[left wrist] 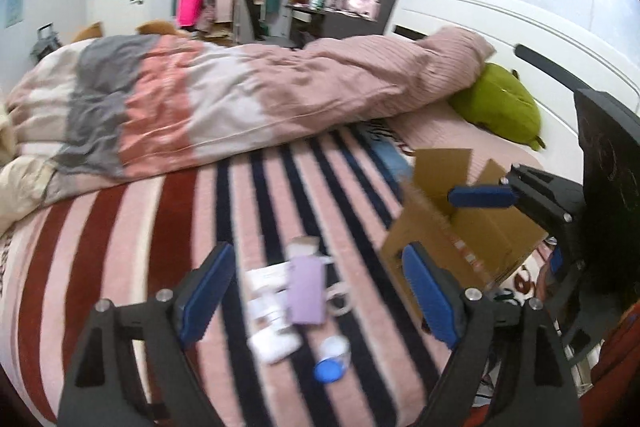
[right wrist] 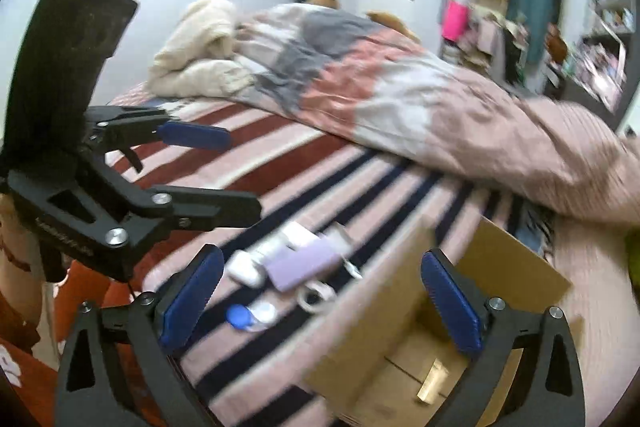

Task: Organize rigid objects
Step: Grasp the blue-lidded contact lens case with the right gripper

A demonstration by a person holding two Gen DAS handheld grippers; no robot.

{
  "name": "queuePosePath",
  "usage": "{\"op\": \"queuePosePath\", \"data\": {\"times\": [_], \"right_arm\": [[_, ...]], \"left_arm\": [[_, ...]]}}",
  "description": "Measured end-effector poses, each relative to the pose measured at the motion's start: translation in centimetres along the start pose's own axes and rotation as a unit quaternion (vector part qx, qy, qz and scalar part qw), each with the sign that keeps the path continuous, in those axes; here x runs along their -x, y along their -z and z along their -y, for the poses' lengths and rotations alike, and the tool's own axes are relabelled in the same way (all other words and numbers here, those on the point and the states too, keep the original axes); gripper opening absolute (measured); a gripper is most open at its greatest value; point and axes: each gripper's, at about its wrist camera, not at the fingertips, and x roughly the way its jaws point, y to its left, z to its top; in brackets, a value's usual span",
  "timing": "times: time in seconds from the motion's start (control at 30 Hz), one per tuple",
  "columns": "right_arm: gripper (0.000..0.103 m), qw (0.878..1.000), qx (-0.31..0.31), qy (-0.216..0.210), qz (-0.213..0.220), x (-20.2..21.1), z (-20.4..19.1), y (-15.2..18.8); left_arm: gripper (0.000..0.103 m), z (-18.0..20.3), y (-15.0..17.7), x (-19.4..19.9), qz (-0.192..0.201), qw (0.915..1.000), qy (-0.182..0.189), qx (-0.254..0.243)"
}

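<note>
Small items lie together on the striped bedspread (left wrist: 140, 247): a lilac case (left wrist: 306, 291), white boxes (left wrist: 272, 323), a clear tape roll (left wrist: 339, 297) and a round tub with a blue lid (left wrist: 331, 361). My left gripper (left wrist: 316, 259) hovers open above them with nothing between its pads. An open cardboard box (right wrist: 384, 311) stands to the right of the pile and holds a small gold-coloured object (right wrist: 431, 383). My right gripper (right wrist: 320, 259) is open and empty over the box's near-left edge. The lilac case (right wrist: 304, 265) and the left gripper (right wrist: 240, 173) also show in the right wrist view.
A pink, grey and white duvet (left wrist: 240, 95) is bunched across the far half of the bed. A green plush (left wrist: 500, 107) lies by the white headboard (left wrist: 480, 11), and a cream blanket (right wrist: 192, 47) sits at the far corner. A person's orange-red sleeve (right wrist: 88, 291) is at the bed's edge.
</note>
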Motion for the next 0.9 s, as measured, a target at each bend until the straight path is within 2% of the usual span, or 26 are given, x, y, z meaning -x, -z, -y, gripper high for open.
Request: {"op": "queuePosePath", "data": {"times": [0.17,0.33,0.5,0.63,0.7,0.77,0.83,0.9], "right_arm": [[0.099,0.998,0.040,-0.039,-0.024,-3.5,-5.2,-0.7],[0.099,0.993,0.000,-0.093,-0.067,-7.9,-7.8,1.7],[0.098,0.990,-0.021,-0.096,-0.102,-11.3,-8.3,5.2],[0.086,0.990,-0.003,-0.068,-0.126,-13.5,-7.9,7.5],[0.086,0.989,0.011,-0.060,-0.135,-14.3,-7.7,8.2],[0.081,0.988,0.023,-0.046,-0.145,-15.1,-7.3,8.7],[0.062,0.987,0.033,-0.038,-0.155,-15.5,-6.9,9.0],[0.059,0.985,0.037,-0.039,-0.163,-15.7,-6.5,9.3]], "left_arm": [[0.084,-4.3,3.1,0.8,0.000,0.9990,-0.037,0.024],[0.084,-6.6,6.7,0.0,-0.020,0.9977,-0.057,0.033],[0.084,-7.8,9.3,-1.3,-0.040,0.9973,-0.035,0.051],[0.084,-7.9,10.3,-1.7,-0.049,0.9963,-0.031,0.063],[0.084,-7.8,10.5,-1.8,-0.052,0.9960,-0.031,0.066],[0.084,-7.7,10.5,-1.7,-0.055,0.9957,-0.033,0.067],[0.084,-7.4,10.4,-1.6,-0.058,0.9955,-0.033,0.067],[0.084,-7.1,10.2,-1.6,-0.063,0.9953,-0.033,0.066]]}}
